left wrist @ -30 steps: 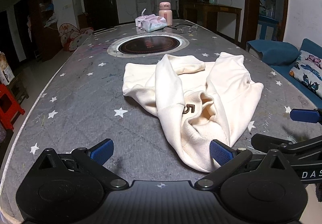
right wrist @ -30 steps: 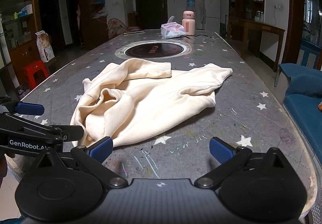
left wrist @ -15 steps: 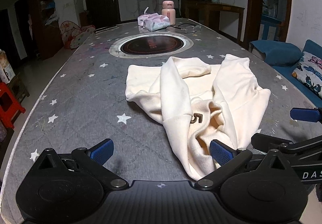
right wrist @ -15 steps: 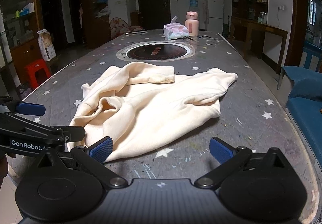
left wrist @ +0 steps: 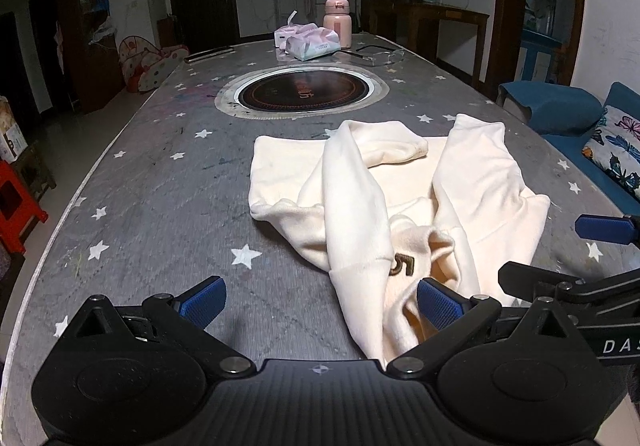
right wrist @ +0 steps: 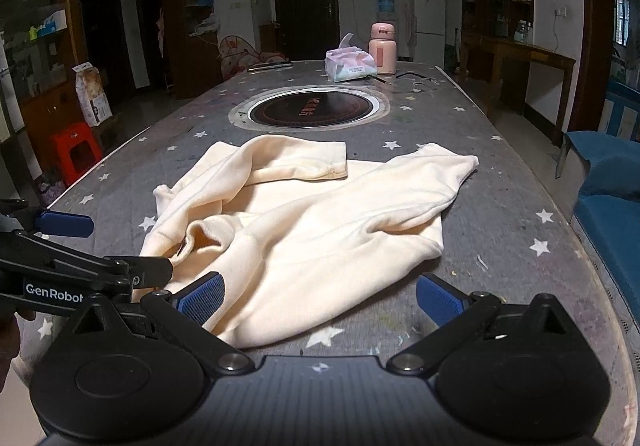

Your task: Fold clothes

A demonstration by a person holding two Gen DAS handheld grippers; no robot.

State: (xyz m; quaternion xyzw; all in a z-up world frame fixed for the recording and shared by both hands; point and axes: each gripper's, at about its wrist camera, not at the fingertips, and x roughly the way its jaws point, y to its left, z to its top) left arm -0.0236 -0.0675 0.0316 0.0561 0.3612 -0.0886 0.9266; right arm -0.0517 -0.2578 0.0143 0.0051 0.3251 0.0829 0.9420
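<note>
1. Star-print desk (left wrist: pixel 160 205): cream sweatshirt (left wrist: pixel 400 197) lies crumpled mid-desk, near edge.
2. Left gripper (left wrist: pixel 320 302) and right gripper (right wrist: pixel 318 300): jaws spread wide, empty.
3. Pinch hem corners, pull flat first.

Dim indoor light, daylight from right-side window (right wrist: pixel 620 19); sharp focus; strong fisheye bending, dark vignetted corners.

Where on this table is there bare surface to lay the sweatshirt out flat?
Bare cloth lies left of the cream sweatshirt, out to the table edge, and in a narrower strip to its right. The far end is crowded: induction hob, tissue pack, pink flask, glasses.
</note>
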